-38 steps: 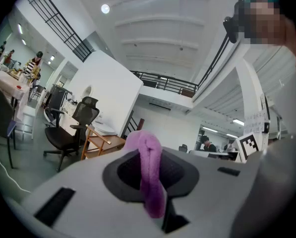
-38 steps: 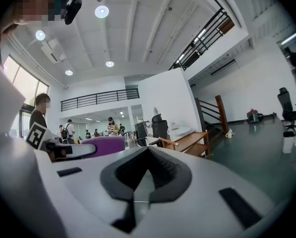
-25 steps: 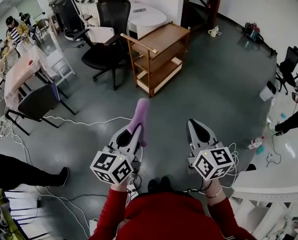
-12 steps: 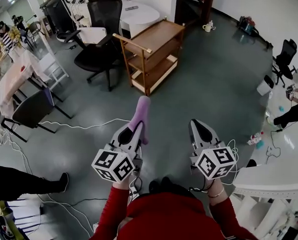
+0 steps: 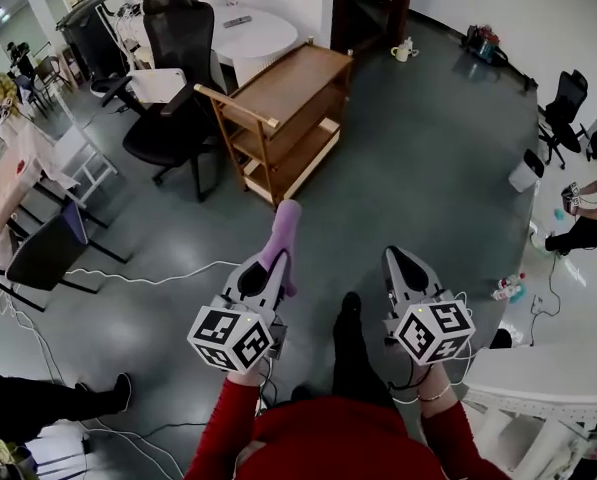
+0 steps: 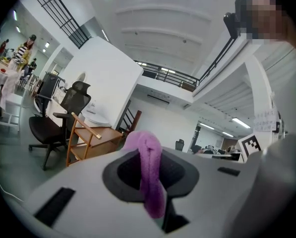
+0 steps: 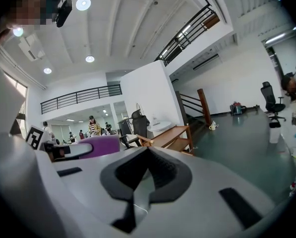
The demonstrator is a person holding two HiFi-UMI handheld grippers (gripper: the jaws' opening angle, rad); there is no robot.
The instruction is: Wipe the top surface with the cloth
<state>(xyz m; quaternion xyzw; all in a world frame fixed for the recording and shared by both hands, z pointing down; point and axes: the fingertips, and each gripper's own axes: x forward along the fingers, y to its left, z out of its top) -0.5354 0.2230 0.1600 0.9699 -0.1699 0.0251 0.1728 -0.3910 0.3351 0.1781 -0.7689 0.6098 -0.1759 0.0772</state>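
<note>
Cloth [image 5: 281, 236], purple and bunched into a long soft roll, is pinched in the closed jaws of the left gripper [image 5: 265, 271] at lower centre of the head view. Its long axis runs along the line of the jaws, from the gripper tips up the frame and slightly to the right. The rounded free end points toward the wooden cart [image 5: 288, 118] in the upper middle. In the left gripper view the roll rises out of the slot between the pads, curls over at the top and hangs down the front. The cloth is well apart from the cart, with bare grey floor [image 5: 428, 158] between them, and the cart's top surface [image 5: 296, 80] has nothing on it. The right gripper [image 5: 400, 265] is held level just to the right of the left one. Its jaws are together with nothing between them.

Against the frame half a second before, both grippers and the cloth keep nearly the same place and pose. The cart and the black office chair [image 5: 163, 108] have slid a little toward the left of the frame. A dark trouser leg [image 5: 348, 343] with its shoe now reaches forward between the two grippers, where earlier two shoes stood side by side lower down.
</note>
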